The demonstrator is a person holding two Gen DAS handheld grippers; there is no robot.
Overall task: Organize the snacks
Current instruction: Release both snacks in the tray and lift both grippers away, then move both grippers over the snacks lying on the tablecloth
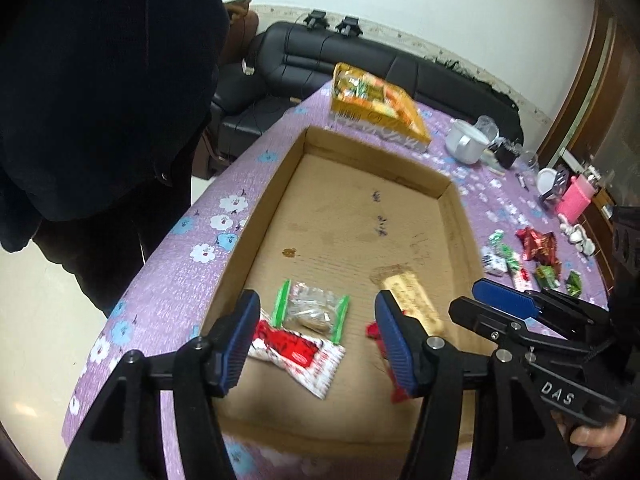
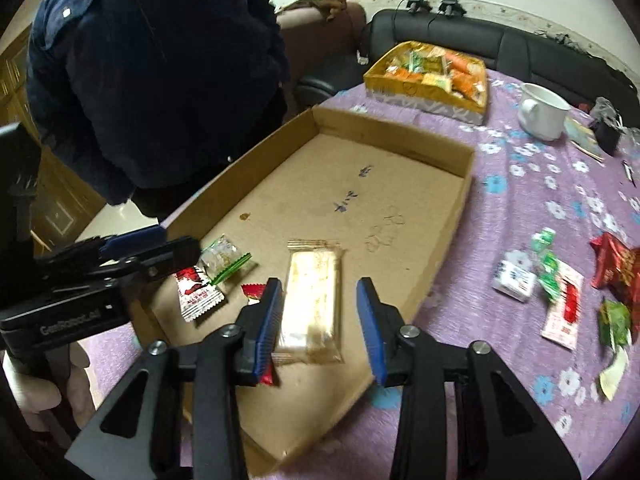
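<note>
A shallow cardboard tray (image 2: 460, 200) lies on the desk (image 2: 520, 208), which is covered with a purple cloth printed with small flowers. Four snacks sit on the tray's floor, all at its near end. A long pale bar (image 2: 312, 300) in a clear wrapper lies lengthwise. Beside it is a small red-wrapped candy (image 2: 254, 293), partly hidden by a jaw. Further left lie a red-and-white packet (image 1: 296, 350) with zigzag ends and a clear packet with green edges (image 1: 314, 310) holding something brownish; these two touch.

The left gripper (image 1: 316, 338) hangs over the two packets with its jaws apart and nothing pressed between them. The right gripper (image 2: 318, 322) is over the pale bar, jaws also apart; whether the left pad touches the bar cannot be told.

More snacks lie loose on the cloth right of the tray: green-and-white packets (image 2: 548, 264), a red bag (image 2: 614, 268) and a white-and-red sachet (image 2: 564, 308). Beyond the tray stands a yellow box (image 2: 432, 76) of orange and green packets, with a white mug (image 2: 542, 110) near it.
</note>
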